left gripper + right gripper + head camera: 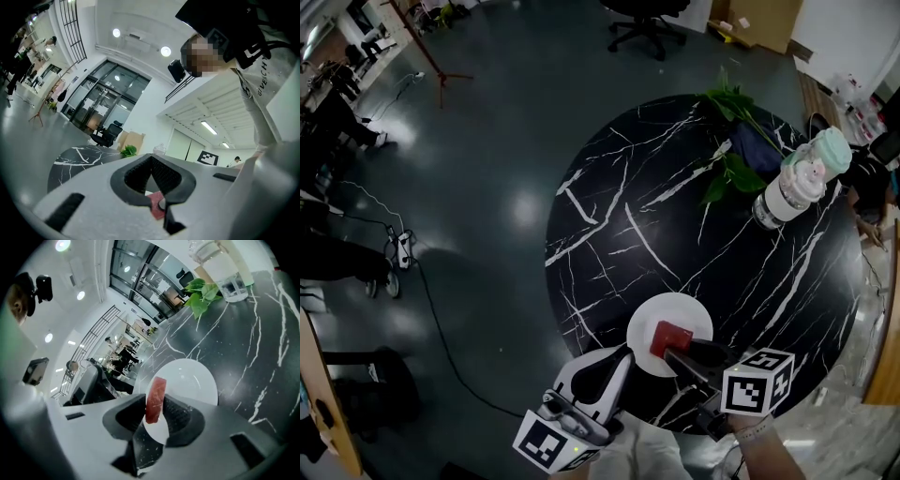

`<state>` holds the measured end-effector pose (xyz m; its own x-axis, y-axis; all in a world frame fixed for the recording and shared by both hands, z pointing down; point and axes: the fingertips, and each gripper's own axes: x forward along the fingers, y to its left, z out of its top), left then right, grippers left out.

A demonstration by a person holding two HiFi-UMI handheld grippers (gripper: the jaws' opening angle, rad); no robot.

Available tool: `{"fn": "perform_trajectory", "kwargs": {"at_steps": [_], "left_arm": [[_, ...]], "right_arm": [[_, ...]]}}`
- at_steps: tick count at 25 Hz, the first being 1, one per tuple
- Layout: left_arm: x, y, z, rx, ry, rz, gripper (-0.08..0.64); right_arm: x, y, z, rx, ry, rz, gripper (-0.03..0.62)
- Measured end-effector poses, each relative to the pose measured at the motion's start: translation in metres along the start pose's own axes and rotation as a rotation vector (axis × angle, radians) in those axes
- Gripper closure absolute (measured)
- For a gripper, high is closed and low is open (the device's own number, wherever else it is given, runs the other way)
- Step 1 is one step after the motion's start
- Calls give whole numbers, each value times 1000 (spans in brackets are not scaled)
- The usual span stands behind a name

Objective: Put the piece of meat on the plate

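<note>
A red piece of meat (155,399) stands upright between the black pads of my right gripper (154,412), which is shut on it. It hangs just over the near edge of the white plate (194,376). From the head view the meat (667,337) sits above the plate (675,309) on the near part of the black marble table (609,216), with the right gripper (677,350) reaching in from the lower right. My left gripper (622,364) rests at the table's near edge, left of the plate. Its white jaws (151,161) are together with nothing between them.
A clear plastic bottle (797,183) stands at the table's far right beside a leafy green plant (731,122). An office chair (642,23) stands on the grey floor beyond the table. A cable (441,328) runs over the floor at left.
</note>
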<state>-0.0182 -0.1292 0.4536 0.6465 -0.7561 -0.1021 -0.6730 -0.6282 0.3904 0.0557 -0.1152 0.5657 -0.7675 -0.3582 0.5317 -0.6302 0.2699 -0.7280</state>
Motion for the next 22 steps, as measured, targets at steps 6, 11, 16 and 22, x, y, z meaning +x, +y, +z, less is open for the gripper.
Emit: {"fn": "perform_trajectory", "kwargs": {"at_steps": [6, 11, 16, 22], "left_arm": [[-1, 1, 0, 11, -12, -10, 552], [-1, 0, 0, -19, -8, -7, 552], [-1, 2, -2, -1, -12, 0, 552], [1, 2, -3, -46, -1, 8, 552]], "right_arm": [[-1, -3, 1, -144, 20, -61, 476], [-3, -7, 2, -209, 13, -105, 454], [-3, -6, 6, -232, -3, -117, 443], [-3, -7, 12, -320, -5, -174, 423]]}}
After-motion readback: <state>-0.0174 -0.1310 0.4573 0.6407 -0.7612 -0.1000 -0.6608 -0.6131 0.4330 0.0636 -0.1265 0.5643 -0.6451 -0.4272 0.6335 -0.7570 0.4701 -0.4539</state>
